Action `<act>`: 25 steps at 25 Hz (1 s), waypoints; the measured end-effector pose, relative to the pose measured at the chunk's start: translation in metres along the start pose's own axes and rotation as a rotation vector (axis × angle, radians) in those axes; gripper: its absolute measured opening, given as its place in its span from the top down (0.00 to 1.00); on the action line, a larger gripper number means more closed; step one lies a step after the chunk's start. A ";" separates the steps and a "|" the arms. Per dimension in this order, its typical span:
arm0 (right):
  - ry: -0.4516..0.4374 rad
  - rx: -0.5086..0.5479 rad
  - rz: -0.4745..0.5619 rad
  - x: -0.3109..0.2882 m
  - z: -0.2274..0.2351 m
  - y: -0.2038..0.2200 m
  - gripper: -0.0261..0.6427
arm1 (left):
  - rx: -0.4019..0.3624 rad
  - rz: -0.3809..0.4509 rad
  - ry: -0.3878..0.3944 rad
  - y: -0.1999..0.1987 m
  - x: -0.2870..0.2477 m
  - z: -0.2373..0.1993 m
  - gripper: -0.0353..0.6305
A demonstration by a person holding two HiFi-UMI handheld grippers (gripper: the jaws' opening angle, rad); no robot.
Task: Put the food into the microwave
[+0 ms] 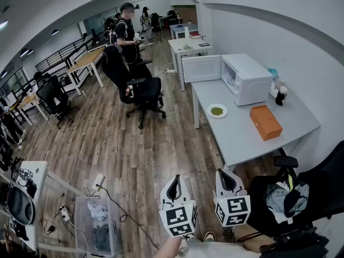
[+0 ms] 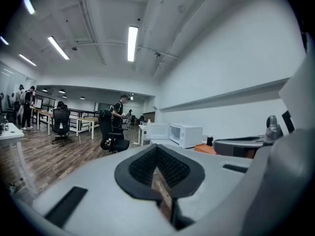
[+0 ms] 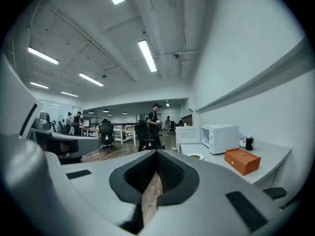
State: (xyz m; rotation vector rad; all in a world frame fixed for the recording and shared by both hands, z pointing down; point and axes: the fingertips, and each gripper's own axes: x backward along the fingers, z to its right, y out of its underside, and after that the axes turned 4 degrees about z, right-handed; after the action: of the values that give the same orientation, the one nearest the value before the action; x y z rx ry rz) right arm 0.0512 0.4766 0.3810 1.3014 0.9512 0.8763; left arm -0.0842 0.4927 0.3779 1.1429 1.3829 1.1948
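A white plate of green food [image 1: 216, 110] lies near the left edge of a grey table [image 1: 242, 141]. Behind it stands a white microwave [image 1: 250, 79] with its door [image 1: 201, 69] swung open to the left. Both grippers hang low over the wooden floor, well short of the table. My left gripper [image 1: 173, 179] and right gripper [image 1: 225, 174] are side by side, each shut with nothing held. The right gripper view shows its gripper [image 3: 155, 178], the plate [image 3: 196, 157] and the microwave [image 3: 221, 137] ahead. From the left gripper [image 2: 160, 173] the microwave [image 2: 189, 134] is far off.
An orange box [image 1: 265, 122] sits on the table right of the plate, with small containers [image 1: 279, 94] beside the microwave. A black office chair [image 1: 142, 93] and a standing person [image 1: 128, 31] are beyond. Another black chair [image 1: 301, 198] stands near right; a clear bin [image 1: 97, 224] and cables lie at left.
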 end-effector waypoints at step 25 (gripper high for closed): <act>0.030 -0.039 -0.049 -0.035 -0.024 0.017 0.94 | -0.001 -0.030 -0.007 0.004 -0.020 -0.061 0.95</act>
State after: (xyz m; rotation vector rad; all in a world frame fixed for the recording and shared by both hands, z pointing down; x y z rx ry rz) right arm 0.0156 0.4545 0.3996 1.2299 0.9810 0.8746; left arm -0.1421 0.4667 0.3877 1.1209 1.3900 1.1689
